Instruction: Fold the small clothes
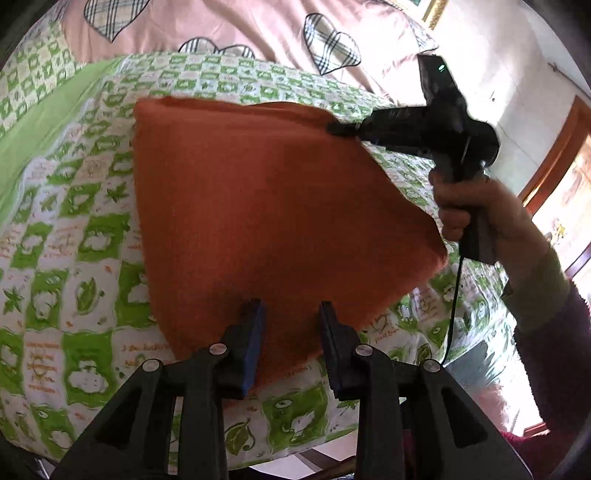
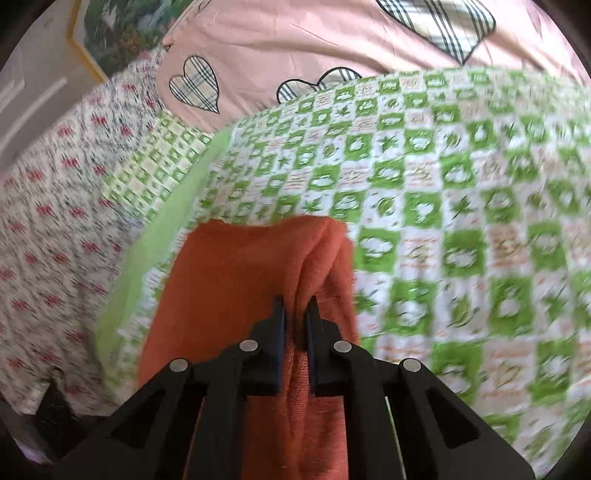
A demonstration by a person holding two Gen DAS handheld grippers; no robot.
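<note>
Setting: A bed covered by a green-and-white checked sheet (image 1: 85, 236), seen from two cameras mounted on hand-held grippers.

Task's thing: An orange cloth (image 1: 266, 206), fleecy and roughly square, lay partly spread on the sheet, with its far right corner lifted off the bed.

Left gripper (image 1: 291, 314): Its jaws stood partly open, astride the cloth's near edge. The fabric ran between the pads, but a gap showed on each side, so nothing was pinched.

Right gripper (image 2: 295, 306): Its jaws were nearly closed, pinching a gathered ridge of the orange cloth. In the left camera's view its tip met the cloth's far right corner, and a hand (image 1: 469, 206) gripped its handle.

Key relation: The cloth stretched away from the left jaws toward the far right corner held by the right gripper. Its near edge was directly at the left jaws, so the left hand seemed the nearer one for taking that edge.

Likely next step: Probably the left jaws needed to close on the near edge, so that both held points could carry the fold. This is a judgement only.

Surroundings: A pink quilt (image 1: 229, 26) with checked hearts lay beyond the cloth. A red-flowered bedcover (image 2: 55, 206) lay to the left in the right camera's view. A doorway (image 1: 561, 177) stood at the far right.

Obstacles: Nothing lay on the sheet around the cloth. The right gripper's cable (image 1: 454, 295) hung down near the cloth's right corner and might snag.
</note>
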